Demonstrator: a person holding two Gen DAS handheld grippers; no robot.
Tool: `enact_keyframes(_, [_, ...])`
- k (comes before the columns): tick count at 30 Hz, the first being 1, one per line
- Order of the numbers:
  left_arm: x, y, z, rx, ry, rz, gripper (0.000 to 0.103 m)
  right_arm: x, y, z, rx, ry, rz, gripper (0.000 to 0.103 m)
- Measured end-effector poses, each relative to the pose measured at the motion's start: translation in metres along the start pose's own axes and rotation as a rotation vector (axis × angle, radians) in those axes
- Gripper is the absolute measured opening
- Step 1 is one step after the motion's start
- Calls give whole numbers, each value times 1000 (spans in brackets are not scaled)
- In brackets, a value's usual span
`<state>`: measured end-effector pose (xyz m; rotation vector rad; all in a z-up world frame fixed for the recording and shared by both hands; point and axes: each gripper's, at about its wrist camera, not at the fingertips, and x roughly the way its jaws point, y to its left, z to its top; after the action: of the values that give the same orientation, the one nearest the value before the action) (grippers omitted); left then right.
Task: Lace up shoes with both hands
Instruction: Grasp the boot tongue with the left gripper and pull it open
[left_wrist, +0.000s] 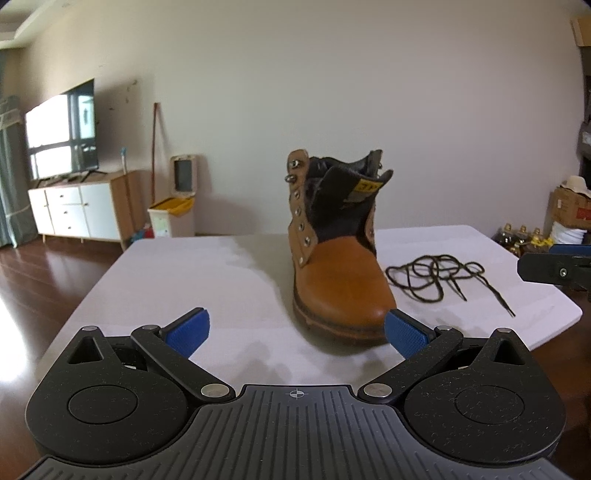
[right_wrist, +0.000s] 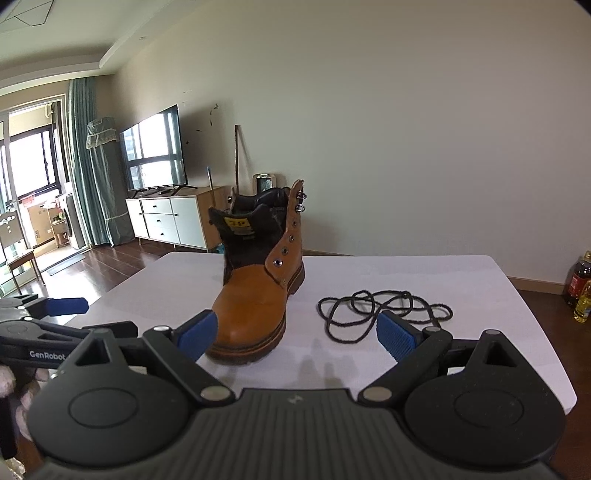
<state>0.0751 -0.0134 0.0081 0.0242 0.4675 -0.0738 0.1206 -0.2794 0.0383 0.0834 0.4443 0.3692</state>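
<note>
White rectangular counter (left_wrist: 221, 266) carries everything. Tan leather lace-up boot (left_wrist: 340, 273) stands upright mid-counter, toe toward cameras, metal eyelets all bare. Dark thin cord shoelace (right_wrist: 384, 310) lies in loose tangle just beside boot, on right-tool side, not threaded. Left tool (left_wrist: 297, 332) – blue pads spread apart, nothing held. Right tool (right_wrist: 295, 332) – also spread, empty. Judgement: task at very start; next move calls for pinching one lace tip, second tool steadying boot.

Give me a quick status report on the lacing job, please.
Both grippers open, empty. Boot upright, unlaced; lace loose beside it. Nothing in the way.
</note>
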Motion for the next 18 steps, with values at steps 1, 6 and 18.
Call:
enact_keyframes(1, [3,0,2,2,-1,-2,103,2,-1,2,3,-1,-2,94])
enact_keyframes(6, [25,-1,20,18,-15,-6,103,14,-10,12,17,-6,-17,94])
enact_keyframes(18, [77,2,61,117,-54,16,103,57,-20,28,6,22,-7,94])
